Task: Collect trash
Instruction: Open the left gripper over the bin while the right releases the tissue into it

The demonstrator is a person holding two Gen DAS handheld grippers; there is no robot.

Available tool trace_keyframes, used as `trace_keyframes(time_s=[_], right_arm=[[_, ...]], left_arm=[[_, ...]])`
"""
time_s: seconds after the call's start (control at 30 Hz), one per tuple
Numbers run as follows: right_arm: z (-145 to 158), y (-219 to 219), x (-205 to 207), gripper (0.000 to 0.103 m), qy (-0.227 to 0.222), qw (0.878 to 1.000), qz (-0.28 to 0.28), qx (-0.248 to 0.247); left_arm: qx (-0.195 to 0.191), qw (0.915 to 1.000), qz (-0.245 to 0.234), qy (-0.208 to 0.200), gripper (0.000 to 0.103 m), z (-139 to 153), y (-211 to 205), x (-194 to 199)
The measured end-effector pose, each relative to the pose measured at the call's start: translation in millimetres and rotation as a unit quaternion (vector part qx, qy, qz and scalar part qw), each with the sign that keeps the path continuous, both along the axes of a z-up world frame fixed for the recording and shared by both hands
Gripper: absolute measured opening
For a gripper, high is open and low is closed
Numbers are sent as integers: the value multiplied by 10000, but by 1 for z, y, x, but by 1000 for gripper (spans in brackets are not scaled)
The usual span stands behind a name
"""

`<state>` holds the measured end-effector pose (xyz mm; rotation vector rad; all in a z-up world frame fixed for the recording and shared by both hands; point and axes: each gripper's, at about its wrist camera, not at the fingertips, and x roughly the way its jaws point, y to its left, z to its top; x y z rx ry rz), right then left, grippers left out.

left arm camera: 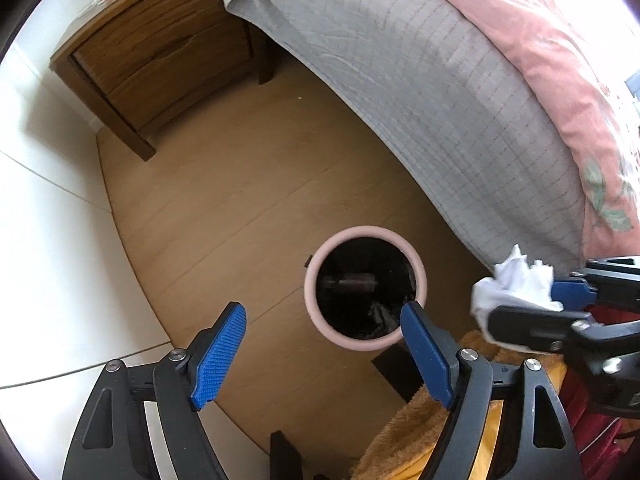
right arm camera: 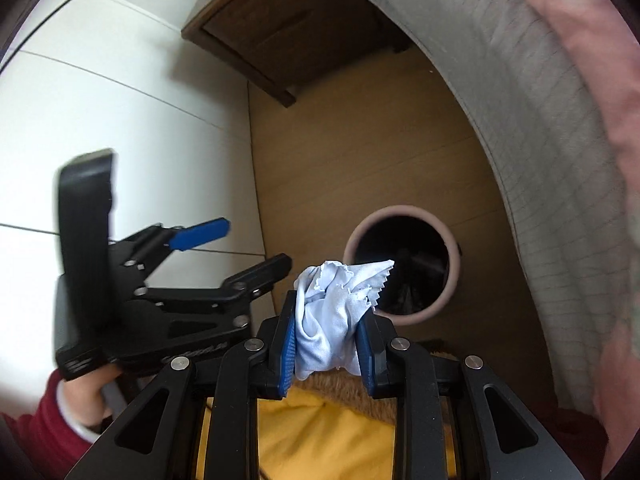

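Note:
A round pink-rimmed trash bin (left arm camera: 365, 288) with a dark liner stands on the wooden floor beside the bed; something dark lies inside. My left gripper (left arm camera: 320, 354) is open and empty, held above the bin's near edge. My right gripper (right arm camera: 329, 344) is shut on a crumpled white cloth (right arm camera: 336, 312), held just short of the bin (right arm camera: 402, 264). In the left wrist view the right gripper (left arm camera: 520, 304) and the cloth (left arm camera: 516, 284) are to the right of the bin. The left gripper (right arm camera: 224, 248) shows at the left of the right wrist view.
A bed with a grey quilted cover (left arm camera: 420, 92) and pink duvet (left arm camera: 560, 60) runs along the right. A wooden nightstand (left arm camera: 152, 60) stands at the far left against white wall panels (left arm camera: 48, 220). A brown and yellow fuzzy garment (left arm camera: 404, 432) lies below the grippers.

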<state>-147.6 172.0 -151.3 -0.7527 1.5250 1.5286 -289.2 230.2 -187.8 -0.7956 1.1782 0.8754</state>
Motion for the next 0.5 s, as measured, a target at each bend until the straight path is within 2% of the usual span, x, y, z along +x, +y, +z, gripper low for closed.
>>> trace_keyframes(time_s=[0.07, 0.1, 0.13, 0.27, 0.5], right_arm=[[-5, 2, -2, 40, -165, 9998, 18, -60], [-4, 1, -1, 66, -257, 9997, -10, -14], [-2, 1, 1, 79, -406, 9992, -61, 28], [5, -1, 14, 87, -243, 9991, -294, 168], [20, -14, 45, 88, -134, 9955, -920, 199]], left_arm=[[-2, 10000, 52, -12, 81, 1, 1, -3], [-5, 10000, 89, -38, 81, 3, 2, -5], [-24, 9999, 125, -77, 81, 3, 3, -7], [20, 9999, 107, -120, 81, 6, 5, -5], [369, 9991, -125, -184, 81, 25, 0, 7]])
